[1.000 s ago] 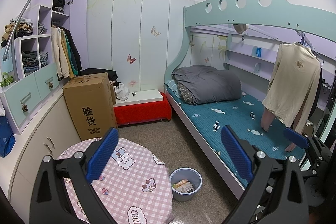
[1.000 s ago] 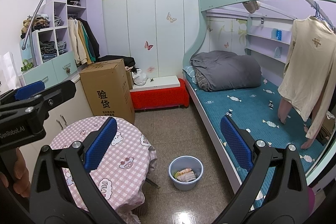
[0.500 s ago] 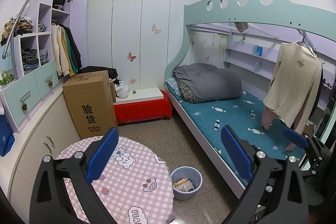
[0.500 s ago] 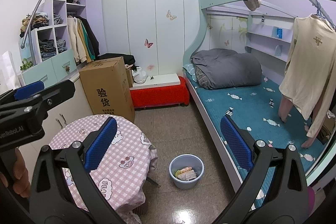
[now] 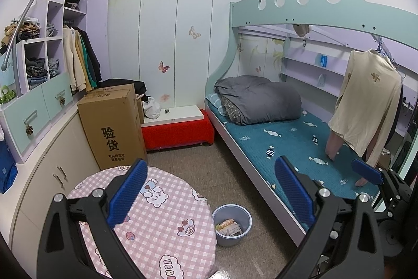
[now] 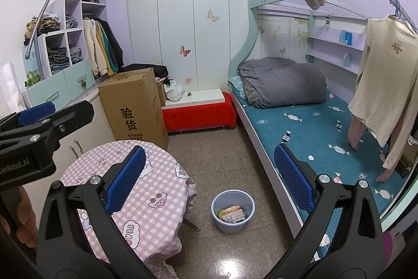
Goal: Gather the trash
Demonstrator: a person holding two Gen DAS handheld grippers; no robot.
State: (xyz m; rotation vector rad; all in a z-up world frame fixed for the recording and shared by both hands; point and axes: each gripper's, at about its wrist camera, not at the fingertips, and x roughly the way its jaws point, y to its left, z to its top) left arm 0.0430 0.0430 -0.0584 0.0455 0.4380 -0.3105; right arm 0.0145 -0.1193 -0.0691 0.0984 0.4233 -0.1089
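Both tools were held wide open and empty, raised above the room. Left tool (image 5: 209, 192) hung over the pink checked worktop (image 5: 167, 224); right tool (image 6: 209, 182) beside it. Small blue bin (image 6: 233, 211) with trash (image 6: 232, 213) inside sat on the floor below, between the tools' fingers, beside the bed (image 6: 313, 127).

left tongs (image 5: 211, 195) spread wide, right tongs (image 6: 209, 184) spread wide, both empty

Bin (image 6: 232, 211) contents too small.
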